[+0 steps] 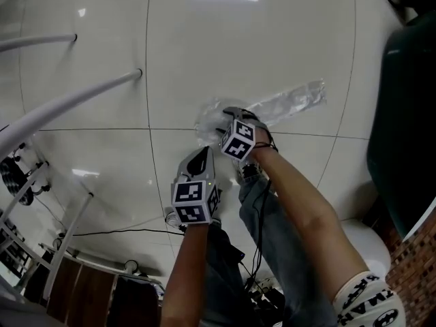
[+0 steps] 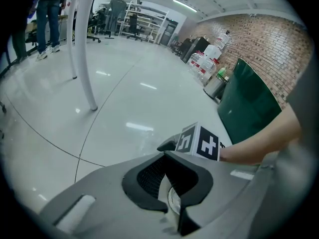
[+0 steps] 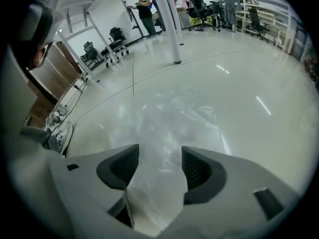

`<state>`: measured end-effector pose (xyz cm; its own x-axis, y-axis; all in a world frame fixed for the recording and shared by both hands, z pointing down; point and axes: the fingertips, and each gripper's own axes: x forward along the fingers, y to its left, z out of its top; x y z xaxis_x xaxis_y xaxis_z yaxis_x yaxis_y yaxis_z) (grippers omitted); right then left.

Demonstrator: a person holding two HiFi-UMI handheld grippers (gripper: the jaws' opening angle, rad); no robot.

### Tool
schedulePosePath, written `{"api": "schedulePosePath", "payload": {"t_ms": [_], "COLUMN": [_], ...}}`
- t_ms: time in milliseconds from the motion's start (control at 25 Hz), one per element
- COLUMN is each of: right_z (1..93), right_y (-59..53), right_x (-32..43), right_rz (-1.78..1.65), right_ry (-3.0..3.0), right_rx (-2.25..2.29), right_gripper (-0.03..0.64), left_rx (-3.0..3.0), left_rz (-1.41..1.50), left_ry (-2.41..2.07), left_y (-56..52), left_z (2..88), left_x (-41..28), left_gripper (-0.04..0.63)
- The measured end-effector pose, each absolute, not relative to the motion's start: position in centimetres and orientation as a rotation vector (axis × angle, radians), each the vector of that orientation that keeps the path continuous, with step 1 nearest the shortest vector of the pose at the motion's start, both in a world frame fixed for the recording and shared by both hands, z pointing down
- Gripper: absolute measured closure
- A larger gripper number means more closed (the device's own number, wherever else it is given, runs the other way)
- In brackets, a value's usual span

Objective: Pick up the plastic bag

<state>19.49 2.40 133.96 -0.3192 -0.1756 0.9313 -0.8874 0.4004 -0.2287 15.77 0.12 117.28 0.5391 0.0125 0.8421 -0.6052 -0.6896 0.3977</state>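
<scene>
My right gripper [image 3: 159, 157] has its fingers [image 3: 197, 169] spread wide, and the plastic bag [image 3: 167, 126] runs up between them, its clear crumpled film filling the gap and spreading out ahead of the tips across the white floor [image 3: 249, 73]. From the head view the bag [image 1: 289, 102] trails away beyond those fingers. My left gripper [image 2: 165, 154] has its fingers pressed together with nothing between them; just past their tips I see the right gripper's marker cube [image 2: 202, 141]
</scene>
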Motion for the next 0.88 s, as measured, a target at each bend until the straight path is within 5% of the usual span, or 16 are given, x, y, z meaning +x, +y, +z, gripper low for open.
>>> {"api": "schedulePosePath", "payload": {"t_ms": [320, 520, 880], "right_z": [134.8, 136.0, 127.2], "right_y": [2.7, 3.6, 1.1], "right_x": [18.7, 20.3, 23.7], "right_rz": [0.73, 0.798, 1.18], "right_ry": [-1.685, -1.614, -1.715], "right_rx": [0.921, 0.964, 1.28], "right_gripper": [0.352, 0.585, 0.598], "left_rx": [2.096, 2.086, 2.102], "left_rz": [1.124, 1.108, 1.031], "left_ry": [-0.513, -0.535, -0.584], "left_y": [-0.3, 0.0, -0.5], "left_z": [116.5, 116.6, 109.2], "left_x": [13.1, 12.8, 13.0], "left_gripper": [0.592, 0.592, 0.592]}}
